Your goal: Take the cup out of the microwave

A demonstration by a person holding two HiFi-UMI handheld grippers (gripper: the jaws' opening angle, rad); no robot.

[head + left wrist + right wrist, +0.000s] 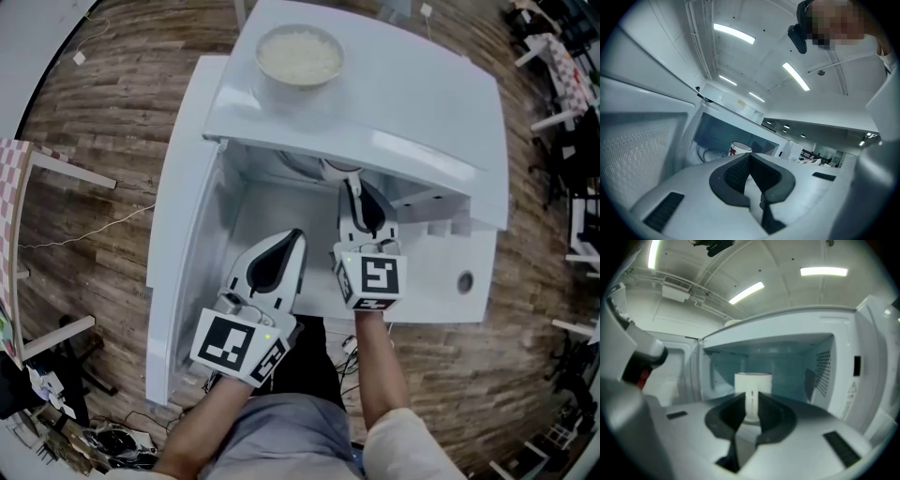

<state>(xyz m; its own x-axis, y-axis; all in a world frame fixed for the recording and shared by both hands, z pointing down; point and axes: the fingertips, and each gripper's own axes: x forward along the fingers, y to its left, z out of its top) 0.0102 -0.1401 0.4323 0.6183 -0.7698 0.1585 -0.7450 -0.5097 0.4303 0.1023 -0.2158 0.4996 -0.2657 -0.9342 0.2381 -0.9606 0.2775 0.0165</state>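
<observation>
A white cup [753, 383] stands inside the open white microwave [403, 103]. In the left gripper view the cup [739, 149] shows a red leaf print. My right gripper [750, 397] reaches into the cavity, its jaws close together with a narrow white strip of the cup, seemingly its handle, held between them. From above, the right gripper [352, 183] disappears under the microwave's top edge, where a bit of the cup [328, 169] shows. My left gripper [296, 236] hovers in front of the opening, left of the right one, shut on nothing [750, 155].
The microwave door [183, 234] is swung wide open to the left. A bowl of rice [300, 56] sits on top of the microwave. The control panel [464, 281] lies right of the opening. Wooden floor and furniture legs surround the unit.
</observation>
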